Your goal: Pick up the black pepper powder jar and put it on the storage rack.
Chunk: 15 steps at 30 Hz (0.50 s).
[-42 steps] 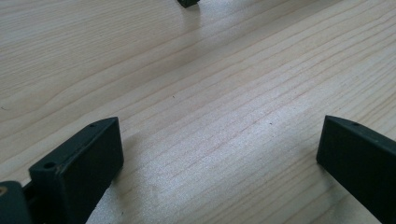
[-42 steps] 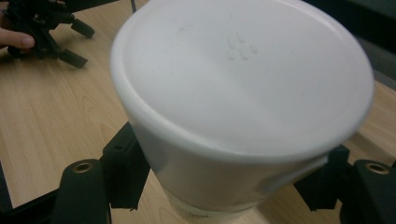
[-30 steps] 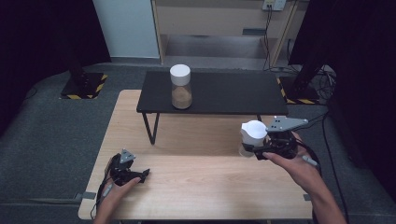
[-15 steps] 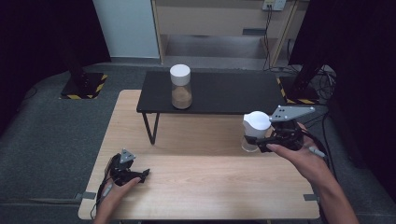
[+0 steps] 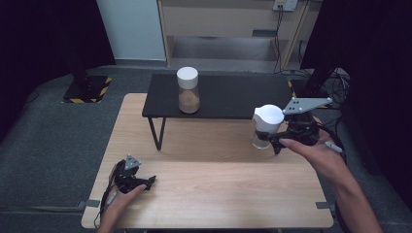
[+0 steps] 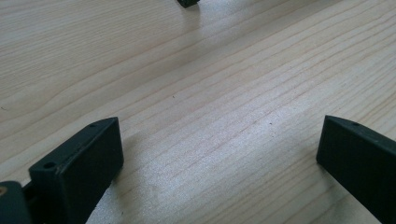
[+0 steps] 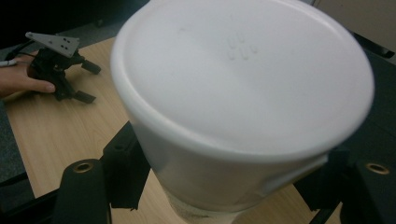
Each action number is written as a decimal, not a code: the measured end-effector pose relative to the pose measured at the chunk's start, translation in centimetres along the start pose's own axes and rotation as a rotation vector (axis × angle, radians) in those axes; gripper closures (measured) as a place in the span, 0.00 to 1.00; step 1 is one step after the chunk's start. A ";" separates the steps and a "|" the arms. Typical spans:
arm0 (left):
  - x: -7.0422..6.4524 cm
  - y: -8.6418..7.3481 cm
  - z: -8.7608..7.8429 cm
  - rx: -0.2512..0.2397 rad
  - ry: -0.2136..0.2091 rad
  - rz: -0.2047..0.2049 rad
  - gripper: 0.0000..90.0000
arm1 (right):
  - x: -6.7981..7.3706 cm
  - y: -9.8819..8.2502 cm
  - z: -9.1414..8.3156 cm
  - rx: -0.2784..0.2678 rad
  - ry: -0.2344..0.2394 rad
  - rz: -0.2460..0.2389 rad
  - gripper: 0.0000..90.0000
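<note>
Wooden table [image 5: 209, 179] below: right gripper [image 5: 274, 141] clamps a white-lidded jar [image 5: 267, 127] between its jaws; left gripper [image 5: 145, 182] rests gaping, nothing between.

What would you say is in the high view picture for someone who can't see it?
The right gripper holds a clear jar with a white lid above a pale wooden table. A matching jar stands on a low black shelf.

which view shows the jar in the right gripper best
The high view: the jar shows whole, white lid on clear body, held in the right gripper above the table. The right gripper view has its lid close up and blurred, hiding the body.
</note>
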State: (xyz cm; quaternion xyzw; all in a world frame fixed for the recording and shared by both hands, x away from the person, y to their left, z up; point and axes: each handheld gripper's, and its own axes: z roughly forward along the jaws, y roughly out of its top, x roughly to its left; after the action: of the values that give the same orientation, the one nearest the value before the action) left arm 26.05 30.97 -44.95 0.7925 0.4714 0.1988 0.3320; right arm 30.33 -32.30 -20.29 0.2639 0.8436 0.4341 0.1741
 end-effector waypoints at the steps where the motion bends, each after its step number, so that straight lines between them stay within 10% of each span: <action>1: 0.0 0.0 0.0 0.000 0.000 0.000 0.00 | -0.2 0.2 0.0 0.001 0.000 0.001 0.35; 15: 0.0 0.0 0.0 -0.001 0.001 -0.001 0.00 | -1.8 2.7 0.9 -0.001 -0.023 0.010 0.35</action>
State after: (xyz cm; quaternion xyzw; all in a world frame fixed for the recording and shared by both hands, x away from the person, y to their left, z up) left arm 26.03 30.94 -44.97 0.7920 0.4718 0.1995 0.3321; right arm 33.03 -31.54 -18.45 0.2729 0.8399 0.4323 0.1820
